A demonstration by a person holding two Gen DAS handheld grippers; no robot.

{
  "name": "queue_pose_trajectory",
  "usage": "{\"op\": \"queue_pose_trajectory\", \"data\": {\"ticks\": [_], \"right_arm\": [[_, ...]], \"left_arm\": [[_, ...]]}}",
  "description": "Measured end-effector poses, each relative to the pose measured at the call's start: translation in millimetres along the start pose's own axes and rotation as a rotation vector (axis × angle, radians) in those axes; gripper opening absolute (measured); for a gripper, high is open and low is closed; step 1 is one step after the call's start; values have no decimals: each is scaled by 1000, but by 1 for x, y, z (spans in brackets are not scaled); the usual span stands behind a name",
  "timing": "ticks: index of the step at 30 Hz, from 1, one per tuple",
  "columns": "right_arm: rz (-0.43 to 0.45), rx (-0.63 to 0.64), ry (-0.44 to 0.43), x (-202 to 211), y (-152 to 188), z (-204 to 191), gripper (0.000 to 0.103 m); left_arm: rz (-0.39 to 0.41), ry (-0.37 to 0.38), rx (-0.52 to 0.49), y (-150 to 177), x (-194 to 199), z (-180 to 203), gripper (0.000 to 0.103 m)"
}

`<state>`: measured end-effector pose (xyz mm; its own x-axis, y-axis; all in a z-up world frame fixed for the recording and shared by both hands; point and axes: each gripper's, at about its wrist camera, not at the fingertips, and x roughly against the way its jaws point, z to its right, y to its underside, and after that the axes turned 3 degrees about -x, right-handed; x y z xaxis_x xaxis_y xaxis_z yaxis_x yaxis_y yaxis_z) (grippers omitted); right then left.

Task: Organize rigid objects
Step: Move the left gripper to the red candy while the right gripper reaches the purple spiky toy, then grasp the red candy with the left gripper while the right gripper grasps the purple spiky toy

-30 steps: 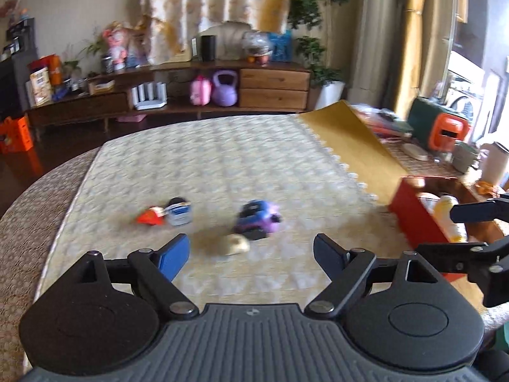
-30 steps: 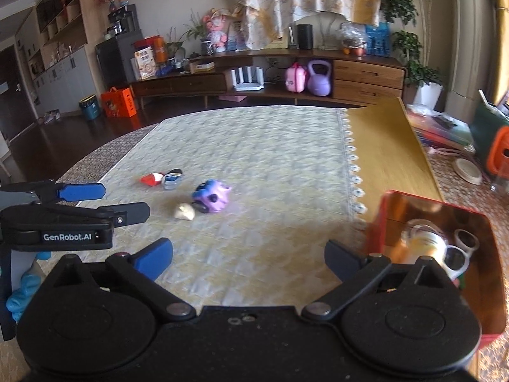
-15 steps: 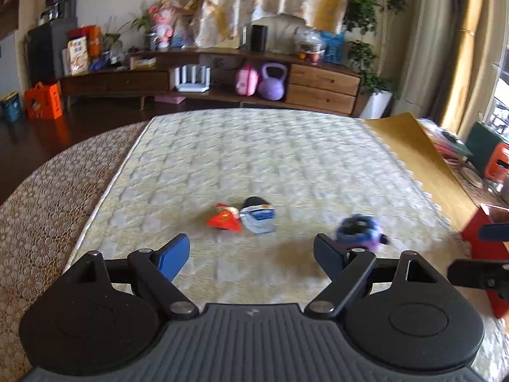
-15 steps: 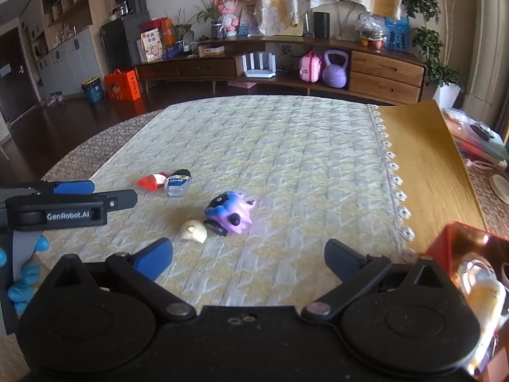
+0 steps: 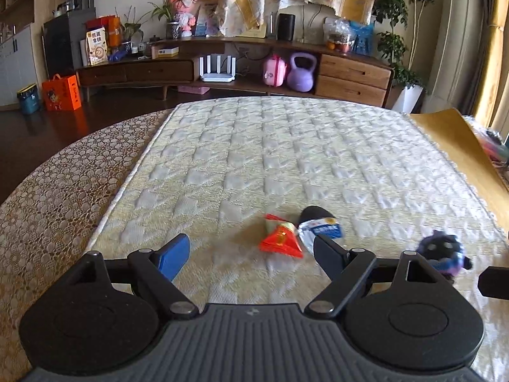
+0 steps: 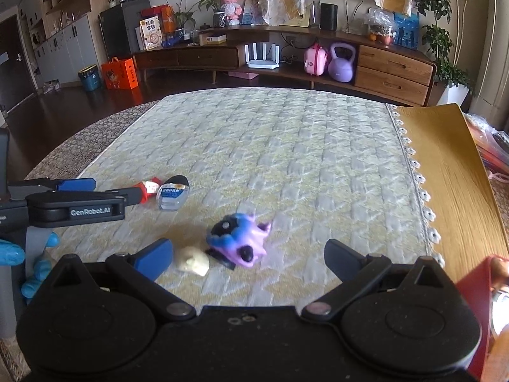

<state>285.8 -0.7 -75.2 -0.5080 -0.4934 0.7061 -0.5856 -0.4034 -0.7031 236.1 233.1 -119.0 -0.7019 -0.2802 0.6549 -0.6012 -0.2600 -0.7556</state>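
Left gripper (image 5: 251,256) fingers spread wide, empty; red packet (image 5: 280,238) lies just ahead between them, nearer right finger, touching small bottle (image 5: 319,226). Right gripper (image 6: 248,256) fingers wide, empty; purple toy (image 6: 238,243) just ahead between them, beside cream lump (image 6: 192,260). All on counter (image 5: 286,159).

The red box (image 6: 474,312) is cut off by the right edge.

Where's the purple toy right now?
In the right wrist view the purple toy lies on the quilted mat, low centre, touching a cream lump on its left.
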Motion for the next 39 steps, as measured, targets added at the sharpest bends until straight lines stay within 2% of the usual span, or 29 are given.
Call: {"op": "queue_pose_trajectory", "data": {"ticks": [11, 14, 18, 20, 22, 26, 28, 31, 39], "right_arm": [[-35, -6, 14, -34, -7, -5, 100], [-40, -1, 17, -43, -9, -8, 98], [-52, -2, 17, -54, -10, -12, 93], [-53, -3, 15, -58, -9, -13, 88], [-59, -7, 12, -61, -8, -13, 83], [-67, -17, 8, -66, -7, -11, 75], [-70, -24, 7, -67, -6, -9, 71], [-74, -38, 3, -67, -4, -6, 62], [-49, -42, -5, -60, -3, -5, 57]], "left_arm": [[-19, -19, 12, -4, -30, -2, 85], [-32, -13, 29, -4, -37, -7, 85], [-18, -20, -8, -2, -40, -4, 84], [-10, -25, -33, -1, -40, -1, 79], [-1, -23, -52, -1, -40, 2, 68], [12, -8, -76, -2, -38, 7, 55], [18, 2, -93, -2, -38, 11, 44], [24, 15, -130, -2, -37, 17, 32], [24, 25, -141, -1, -33, 22, 31]]}}
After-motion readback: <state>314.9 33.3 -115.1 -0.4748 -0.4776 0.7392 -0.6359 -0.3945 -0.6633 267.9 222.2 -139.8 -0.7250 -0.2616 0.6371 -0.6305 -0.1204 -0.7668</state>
